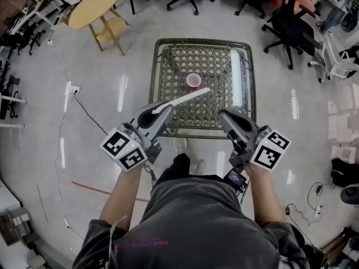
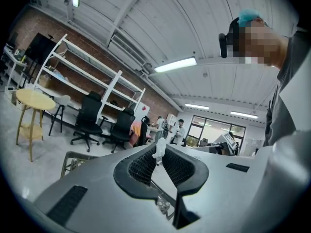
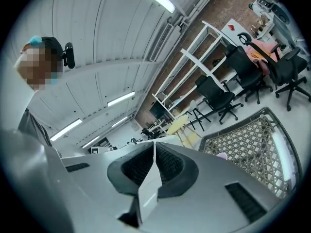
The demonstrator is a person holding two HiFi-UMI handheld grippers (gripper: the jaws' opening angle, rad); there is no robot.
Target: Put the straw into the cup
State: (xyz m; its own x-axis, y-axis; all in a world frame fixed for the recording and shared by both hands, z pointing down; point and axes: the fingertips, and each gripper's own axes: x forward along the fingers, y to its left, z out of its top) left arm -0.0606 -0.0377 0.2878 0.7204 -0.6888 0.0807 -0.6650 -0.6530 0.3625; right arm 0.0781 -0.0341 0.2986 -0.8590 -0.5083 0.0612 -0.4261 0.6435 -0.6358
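Straw (image 1: 189, 97), slim white tube, in left gripper (image 1: 167, 108)

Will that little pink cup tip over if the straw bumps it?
Probably, if bumped hard. The pink cup looks small, so likely light. It stands on an open lattice table, which may leave it wobbly. The straw in the left gripper looks thin, so a soft touch might only nudge it.

lattice table (image 1: 168, 77): metal, mid-floor
round wooden stool (image 1: 95, 7): beyond table's far-left corner
office chairs (image 1: 291, 29): black, beyond far-right corner
power strip (image 1: 72, 88): floor, left of table
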